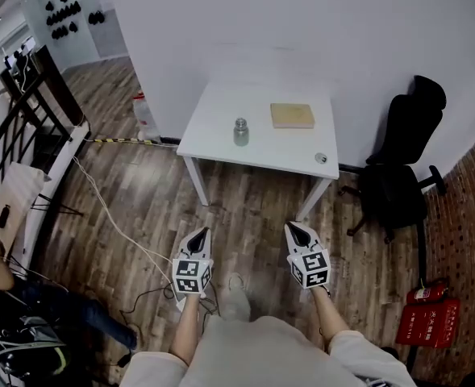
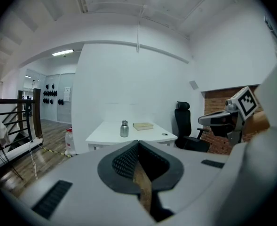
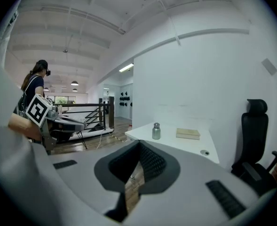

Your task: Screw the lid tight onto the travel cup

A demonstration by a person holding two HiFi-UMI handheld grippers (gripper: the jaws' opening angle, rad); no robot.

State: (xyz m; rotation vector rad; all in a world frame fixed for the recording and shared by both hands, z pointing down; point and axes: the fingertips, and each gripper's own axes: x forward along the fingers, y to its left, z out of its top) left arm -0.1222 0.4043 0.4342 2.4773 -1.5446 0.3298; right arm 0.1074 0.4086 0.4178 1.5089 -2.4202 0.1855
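- The left gripper (image 1: 197,239) is held out low over the wooden floor (image 1: 140,208), in front of the person's body. Its own view shows the jaws of the left gripper (image 2: 138,144) pressed together with nothing between them.
- The right gripper (image 1: 299,234) is level with it on the other side. In its own view the right gripper (image 3: 139,146) also has its jaws fully closed and holds nothing.
- Both grippers point towards the white table (image 1: 221,131) and are well apart from it, with bare floor between.
- The travel cup (image 1: 241,131) stands upright on the table, left of centre in the head view. It is a small metal cylinder with a narrower top, and it also shows in the left gripper view (image 2: 124,128) and in the right gripper view (image 3: 156,131).
- A flat tan block (image 1: 292,115) lies on the table behind and to the right of the cup, apart from it.
- A small round piece (image 1: 321,158) sits near the table's front right corner. It is too small to make out what it is.
- A black office chair (image 1: 402,164) stands just right of the table, by a brick wall (image 1: 467,216).
- 2 red fire extinguishers (image 1: 429,294) lie by that wall.
- A dark stair railing (image 1: 19,127) runs along the left edge of the head view.
- Another person (image 3: 35,86) stands far off at the left of the right gripper view.
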